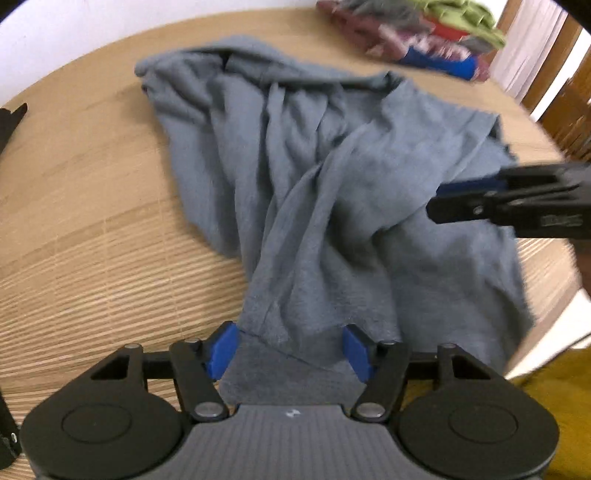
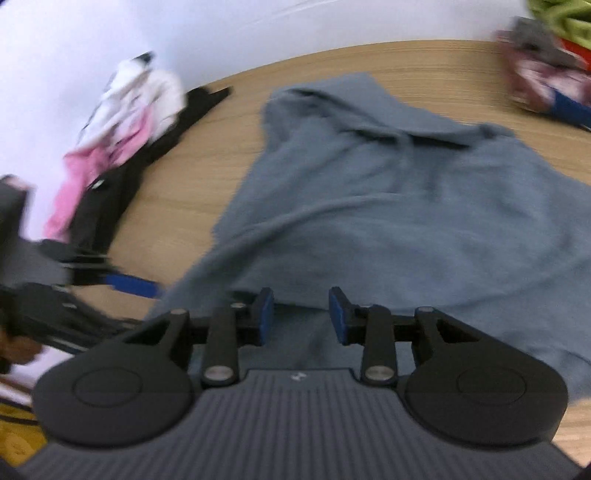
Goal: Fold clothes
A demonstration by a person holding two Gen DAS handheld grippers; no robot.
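Note:
A crumpled grey-blue garment [image 1: 295,166] is spread over the wooden table [image 1: 92,184]. My left gripper [image 1: 290,350] is at its near edge, jaws wide apart. A strip of the fabric runs between the blue pads, and the pads do not press on it. In the right wrist view the same garment [image 2: 388,206] lies flatter. My right gripper [image 2: 301,317] hovers over its near hem, partly open, with a gap between the pads. The right gripper [image 1: 434,202] also shows from the side at the garment's right edge. A blue finger [image 2: 129,284] of the left gripper shows at the garment's left corner.
A pile of mixed clothes [image 1: 424,33] sits at the table's far right corner. A pink and white garment [image 2: 122,122] lies on a black one [image 2: 122,177] at the table's left side, against the white wall. Yellow fabric [image 1: 546,406] is at the near edge.

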